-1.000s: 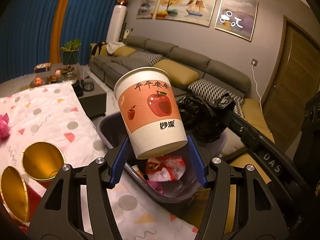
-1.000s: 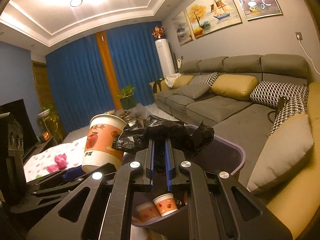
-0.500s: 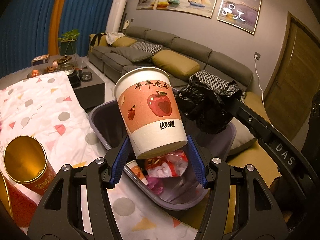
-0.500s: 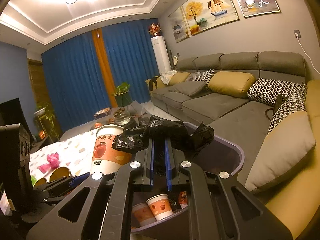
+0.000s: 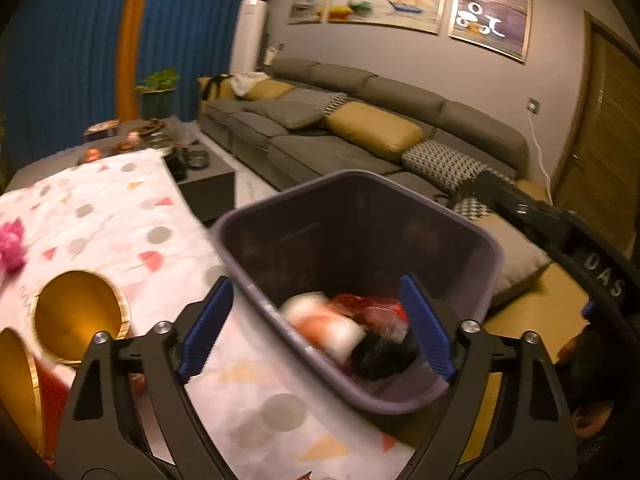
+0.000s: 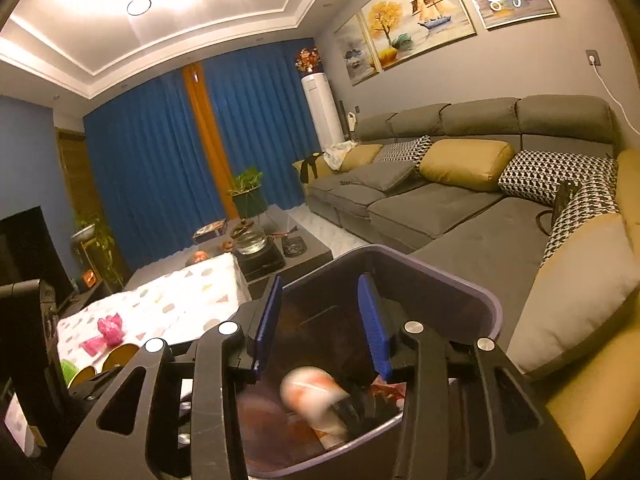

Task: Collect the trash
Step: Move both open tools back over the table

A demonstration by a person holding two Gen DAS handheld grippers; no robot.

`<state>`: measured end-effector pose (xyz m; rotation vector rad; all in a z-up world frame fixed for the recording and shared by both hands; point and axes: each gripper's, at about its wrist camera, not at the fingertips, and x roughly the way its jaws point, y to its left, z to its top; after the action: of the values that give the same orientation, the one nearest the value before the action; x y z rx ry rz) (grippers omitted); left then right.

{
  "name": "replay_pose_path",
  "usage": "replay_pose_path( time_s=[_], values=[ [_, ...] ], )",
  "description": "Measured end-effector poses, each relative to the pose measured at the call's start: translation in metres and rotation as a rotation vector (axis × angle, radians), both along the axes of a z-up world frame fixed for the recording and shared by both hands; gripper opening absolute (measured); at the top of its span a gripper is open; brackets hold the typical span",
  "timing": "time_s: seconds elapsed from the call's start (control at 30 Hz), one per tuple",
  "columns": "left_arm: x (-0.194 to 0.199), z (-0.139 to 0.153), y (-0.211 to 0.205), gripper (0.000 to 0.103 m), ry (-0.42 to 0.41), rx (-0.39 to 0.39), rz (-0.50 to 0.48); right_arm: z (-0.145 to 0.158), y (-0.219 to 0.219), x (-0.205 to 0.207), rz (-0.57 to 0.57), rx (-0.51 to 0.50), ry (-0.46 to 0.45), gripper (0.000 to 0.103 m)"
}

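A dark purple trash bin (image 5: pixel 472 236) stands at the table's edge, also in the right wrist view (image 6: pixel 464 284). Inside it lie a blurred paper cup (image 5: pixel 324 330) with orange print, a black plastic bag (image 5: pixel 380 354) and red wrappers (image 5: pixel 376 308). The cup (image 6: pixel 312 392) and bag (image 6: pixel 368 410) also show in the right wrist view. My left gripper (image 5: pixel 316 332) is open and empty over the bin's near rim. My right gripper (image 6: pixel 322 320) is open and empty above the bin.
A white tablecloth (image 5: pixel 100 208) with coloured shapes covers the table. Two gold-lined cans (image 5: pixel 76 320) and a pink scrap (image 5: pixel 10 244) lie on it. A grey sofa (image 5: pixel 360 136) with yellow cushions is behind the bin. A dark coffee table (image 6: pixel 280 248) stands further back.
My left gripper opened and the paper cup dropped into the bin. My right gripper opened and the black bag fell into the bin.
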<state>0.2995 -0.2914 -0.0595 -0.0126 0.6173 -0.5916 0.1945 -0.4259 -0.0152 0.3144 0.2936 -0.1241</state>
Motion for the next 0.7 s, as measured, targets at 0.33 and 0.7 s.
replay_pose_path(
  time_s=[0.33, 0.7],
  values=[
    [-0.047, 0.02, 0.056, 0.094, -0.076, 0.003, 0.171, 0.01, 0.023, -0.036, -0.02, -0.029, -0.05, 0.078],
    [-0.103, 0.02, 0.147, 0.095, -0.093, 0.001, 0.383, 0.001, 0.085, -0.062, 0.106, -0.081, -0.02, 0.082]
  ],
)
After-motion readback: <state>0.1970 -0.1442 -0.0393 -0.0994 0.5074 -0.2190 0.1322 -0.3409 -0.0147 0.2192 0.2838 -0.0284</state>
